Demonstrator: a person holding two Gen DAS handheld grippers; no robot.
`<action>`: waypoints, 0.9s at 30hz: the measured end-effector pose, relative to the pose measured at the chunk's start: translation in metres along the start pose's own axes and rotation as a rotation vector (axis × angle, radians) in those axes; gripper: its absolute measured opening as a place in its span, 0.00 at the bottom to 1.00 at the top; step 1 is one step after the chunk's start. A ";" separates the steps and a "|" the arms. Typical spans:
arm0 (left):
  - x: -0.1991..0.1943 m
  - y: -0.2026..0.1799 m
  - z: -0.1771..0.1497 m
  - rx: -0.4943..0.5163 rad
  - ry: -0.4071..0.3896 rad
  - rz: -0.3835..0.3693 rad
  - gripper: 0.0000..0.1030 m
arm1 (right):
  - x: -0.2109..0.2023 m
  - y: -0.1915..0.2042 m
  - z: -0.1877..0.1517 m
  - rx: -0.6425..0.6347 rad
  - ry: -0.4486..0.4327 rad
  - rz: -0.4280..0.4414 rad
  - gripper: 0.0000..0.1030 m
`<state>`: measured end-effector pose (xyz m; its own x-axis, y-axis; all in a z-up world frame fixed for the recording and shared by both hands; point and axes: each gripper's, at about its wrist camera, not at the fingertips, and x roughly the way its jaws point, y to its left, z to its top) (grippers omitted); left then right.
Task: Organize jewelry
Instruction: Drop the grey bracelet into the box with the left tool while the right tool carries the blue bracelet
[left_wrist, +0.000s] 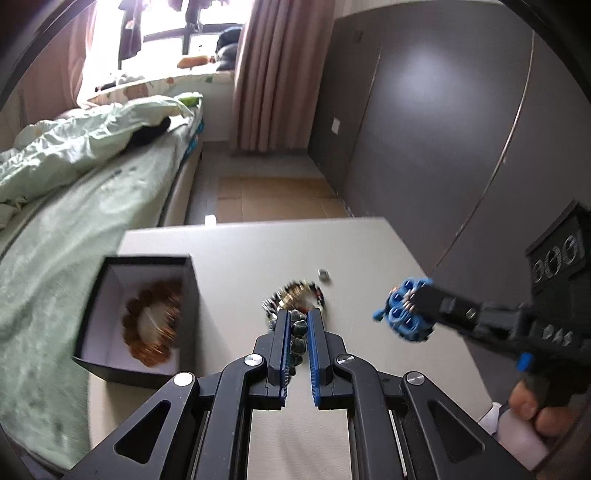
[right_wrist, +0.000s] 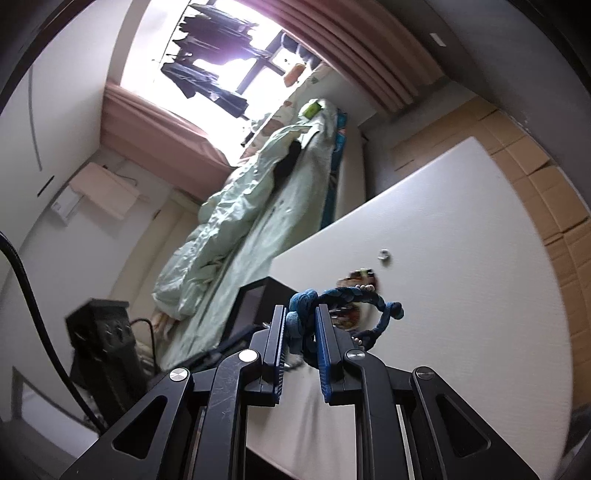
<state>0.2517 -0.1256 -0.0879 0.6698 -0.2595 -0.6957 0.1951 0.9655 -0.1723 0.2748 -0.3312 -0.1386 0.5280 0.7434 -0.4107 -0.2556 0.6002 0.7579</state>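
My left gripper (left_wrist: 298, 314) is shut on a dark green bead bracelet (left_wrist: 299, 334), at the near side of a pile of jewelry (left_wrist: 299, 295) on the white table (left_wrist: 369, 251). A black open box (left_wrist: 136, 314) with a white lining stands to the left and holds an amber bead bracelet (left_wrist: 153, 325). My right gripper (left_wrist: 406, 308) is shut on a blue braided cord bracelet (right_wrist: 343, 295) and holds it above the table, right of the pile (right_wrist: 356, 280). A small silver ring (left_wrist: 324, 274) lies beyond the pile, also in the right wrist view (right_wrist: 385, 254).
A bed with a green quilt (left_wrist: 74, 177) runs along the table's left side. A grey wardrobe (left_wrist: 443, 129) stands on the right. Cardboard covers the floor (left_wrist: 273, 195) beyond the table's far edge. The black box also shows in the right wrist view (right_wrist: 258, 299).
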 end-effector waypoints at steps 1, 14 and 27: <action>-0.005 0.003 0.003 -0.003 -0.012 0.002 0.09 | 0.003 0.003 0.000 -0.004 0.001 0.008 0.16; -0.044 0.050 0.030 -0.034 -0.099 0.066 0.09 | 0.045 0.043 0.001 -0.044 0.013 0.118 0.16; -0.018 0.104 0.026 -0.100 -0.066 0.118 0.09 | 0.087 0.062 -0.005 -0.051 0.076 0.138 0.16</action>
<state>0.2790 -0.0207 -0.0750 0.7304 -0.1421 -0.6681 0.0426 0.9857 -0.1630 0.3011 -0.2276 -0.1300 0.4227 0.8388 -0.3431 -0.3633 0.5036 0.7839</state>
